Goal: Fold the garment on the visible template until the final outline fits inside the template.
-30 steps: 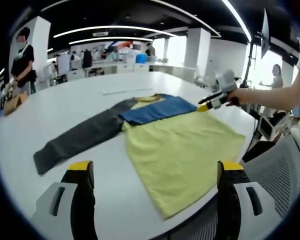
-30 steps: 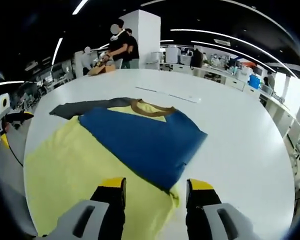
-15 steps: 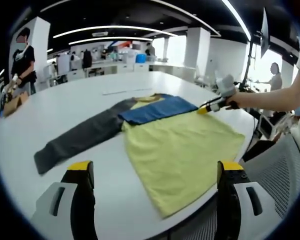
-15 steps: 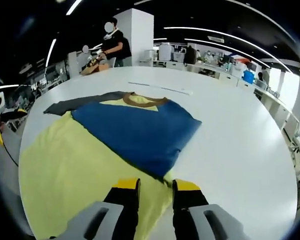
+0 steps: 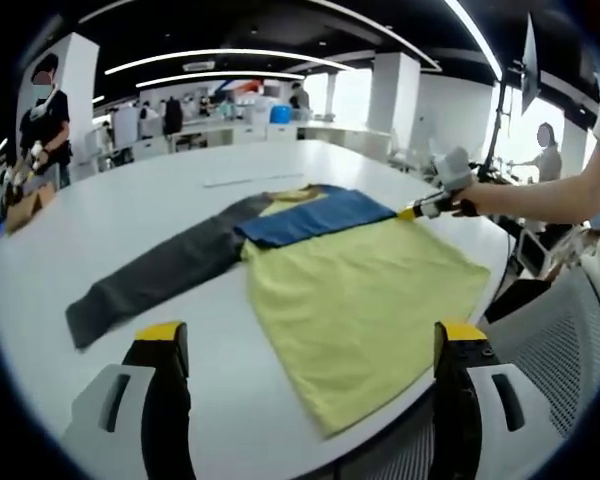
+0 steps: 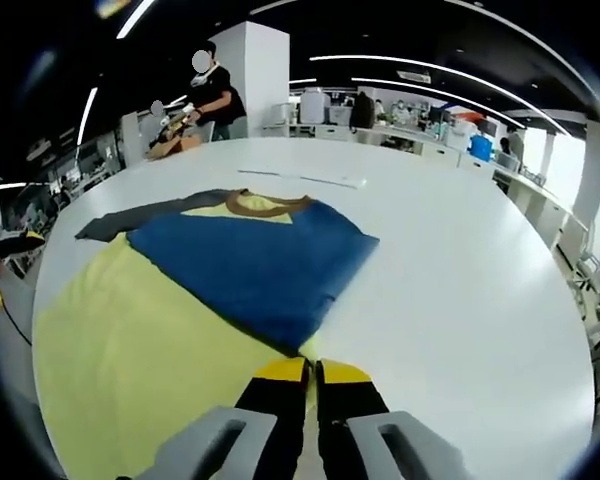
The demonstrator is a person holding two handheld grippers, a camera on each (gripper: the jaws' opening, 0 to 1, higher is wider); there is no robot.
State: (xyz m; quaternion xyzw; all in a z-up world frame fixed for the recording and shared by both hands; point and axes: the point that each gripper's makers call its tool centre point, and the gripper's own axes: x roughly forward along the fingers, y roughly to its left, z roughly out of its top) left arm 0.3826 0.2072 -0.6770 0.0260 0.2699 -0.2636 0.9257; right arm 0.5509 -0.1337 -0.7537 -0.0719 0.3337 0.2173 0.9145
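Yellow cloth makes up most of the garment (image 5: 365, 300), which lies flat on the white counter (image 5: 130, 215); a blue sleeve (image 6: 250, 265) is folded across its upper part and a dark grey sleeve (image 5: 155, 275) stretches out over the counter the other way. A brown collar (image 6: 265, 205) shows at the neck. No outline of a template can be made out around the garment in either view, though a thin pale strip (image 6: 300, 178) lies on the counter beyond the collar — too small to tell what it is. The left tongs (image 5: 310, 345) hang wide apart over the near edge of the counter, holding nothing, and the garment's near hem is partly lost behind the right jaw. The right tongs (image 6: 312, 372) have their yellow tips pressed almost together at the garment's edge, just where blue meets yellow; whether cloth is actually pinched between them cannot be told, since the tips hide that spot. In the left gripper view the right tongs (image 5: 412, 212) appear at the garment's far corner, held by a hand (image 5: 470, 200). People (image 6: 215, 95) stand at the far end of the counter — small and blurred.
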